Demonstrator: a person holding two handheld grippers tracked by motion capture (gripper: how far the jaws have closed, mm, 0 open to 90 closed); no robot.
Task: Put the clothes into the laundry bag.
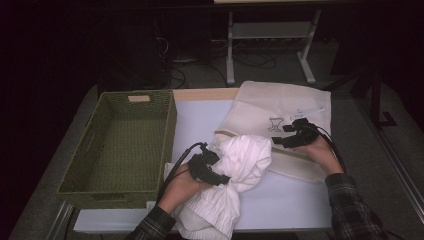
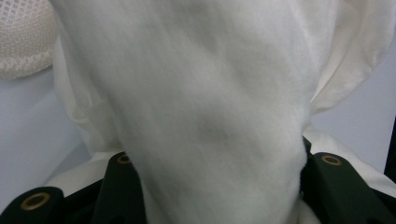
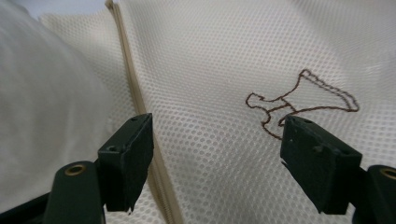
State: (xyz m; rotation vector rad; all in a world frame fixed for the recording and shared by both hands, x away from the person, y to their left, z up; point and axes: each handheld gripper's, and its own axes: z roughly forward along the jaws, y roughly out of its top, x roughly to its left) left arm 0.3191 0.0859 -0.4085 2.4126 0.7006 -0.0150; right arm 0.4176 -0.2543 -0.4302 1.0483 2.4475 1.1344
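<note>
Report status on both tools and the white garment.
Left tool shut on white garment, bunched at the mesh laundry bag edge. Right tool open over the bag, holding nothing. Green woven basket sits left, clear of the work.

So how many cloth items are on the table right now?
2. A white garment bunched near the table's front, clamped by the left gripper, and a cream mesh laundry bag lying flat behind it, under the open right gripper. More could be hidden underneath.
</note>
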